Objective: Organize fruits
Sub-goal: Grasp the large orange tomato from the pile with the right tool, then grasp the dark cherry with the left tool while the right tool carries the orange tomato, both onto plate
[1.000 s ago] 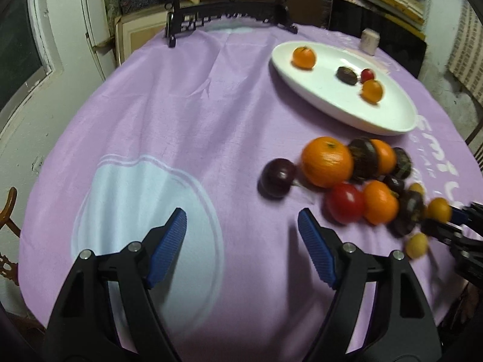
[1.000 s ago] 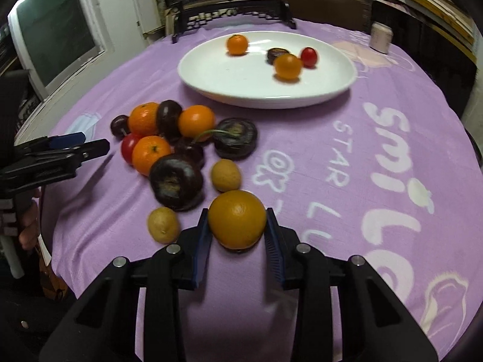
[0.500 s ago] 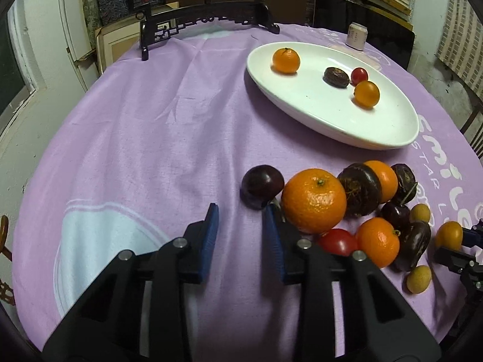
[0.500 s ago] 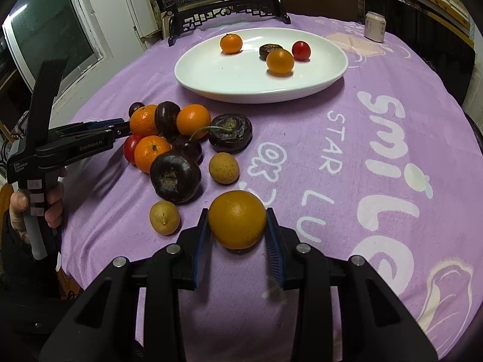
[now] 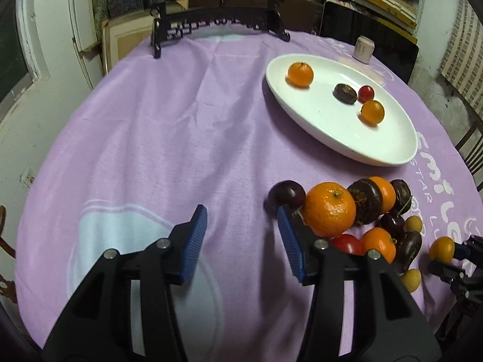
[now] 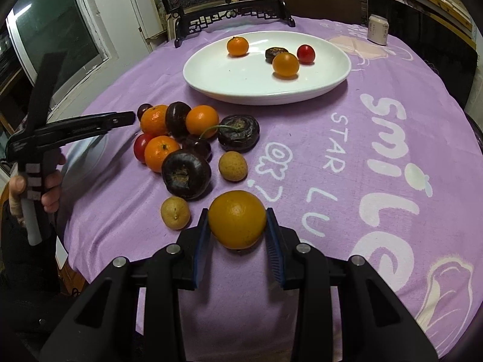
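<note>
Left wrist view: the left gripper [image 5: 241,235] was held with its blue pads spread apart, nothing between them, just over the purple tablecloth [image 5: 169,138]. Its right-hand finger was parked right next to the big mandarin [image 5: 329,209] at the near edge of the fruit pile, with a dark plum [image 5: 286,193] just behind that fingertip; whether anything was actually touched can't be told. The white plate [image 5: 329,126] was sat beyond the pile, well apart from it, and four fruits were laid on it: an orange one [image 5: 300,74], a dark one [image 5: 345,93], a small red one [image 5: 366,93] and another orange one [image 5: 373,112].

Right wrist view: the right gripper [image 6: 238,235] was clamped on an orange fruit [image 6: 237,219], both pads pressed against its sides, on the near side of the pile. A small tan fruit [image 6: 175,213] was seen just left of it, a dark wrinkled fruit [image 6: 186,173] behind that, and another tan one [image 6: 233,166] nearer the pile. The plate [image 6: 241,86] was placed beyond the pile here too.
</note>
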The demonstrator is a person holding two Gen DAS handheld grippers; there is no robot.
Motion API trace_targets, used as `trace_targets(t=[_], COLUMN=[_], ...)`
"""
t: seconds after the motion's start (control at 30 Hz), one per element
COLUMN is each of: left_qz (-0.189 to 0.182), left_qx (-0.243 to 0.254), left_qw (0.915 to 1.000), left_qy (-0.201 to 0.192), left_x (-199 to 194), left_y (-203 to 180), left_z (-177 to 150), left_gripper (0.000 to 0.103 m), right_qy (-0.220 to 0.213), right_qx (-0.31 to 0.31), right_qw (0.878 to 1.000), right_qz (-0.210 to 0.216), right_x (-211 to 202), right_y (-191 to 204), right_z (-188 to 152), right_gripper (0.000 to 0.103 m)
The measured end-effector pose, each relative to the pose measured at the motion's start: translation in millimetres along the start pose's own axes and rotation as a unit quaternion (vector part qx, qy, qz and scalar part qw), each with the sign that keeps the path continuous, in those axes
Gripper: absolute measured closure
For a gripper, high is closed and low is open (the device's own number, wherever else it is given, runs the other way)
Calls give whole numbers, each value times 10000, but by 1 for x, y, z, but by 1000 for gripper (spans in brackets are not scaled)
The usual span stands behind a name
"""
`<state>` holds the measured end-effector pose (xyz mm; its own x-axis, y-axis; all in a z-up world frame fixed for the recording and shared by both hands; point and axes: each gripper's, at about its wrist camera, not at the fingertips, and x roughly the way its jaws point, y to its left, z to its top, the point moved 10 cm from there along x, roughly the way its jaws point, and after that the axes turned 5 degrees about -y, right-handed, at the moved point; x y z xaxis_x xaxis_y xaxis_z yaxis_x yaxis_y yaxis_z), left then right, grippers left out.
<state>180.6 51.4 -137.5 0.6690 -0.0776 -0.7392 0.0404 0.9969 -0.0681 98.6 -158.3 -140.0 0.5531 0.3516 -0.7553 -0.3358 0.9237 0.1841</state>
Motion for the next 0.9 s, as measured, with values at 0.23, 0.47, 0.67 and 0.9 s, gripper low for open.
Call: trace_targets(t=[0.23,0.47,0.67,0.9], left_qz=[-70,-344,-548,-580], left_qx=[180,142,172,79], left_qw=[9998,9988,9975,9961], left_qy=[-50,309,409,660], left_x=[-1,20,27,44], left_y=[-19,-23,-39,-47], left_z=[7,37,47,34], left_gripper=[53,55,55,67], right_qy=[-7,42,55,112], right_qx=[72,31,124,139], right_qw=[10000,10000,9999,9997], right_qz=[12,76,88,148], right_x=[0,3,5,9], right_y=[-3,0,-6,-7], right_z=[1,1,2,1], right_gripper=[67,67,67,67])
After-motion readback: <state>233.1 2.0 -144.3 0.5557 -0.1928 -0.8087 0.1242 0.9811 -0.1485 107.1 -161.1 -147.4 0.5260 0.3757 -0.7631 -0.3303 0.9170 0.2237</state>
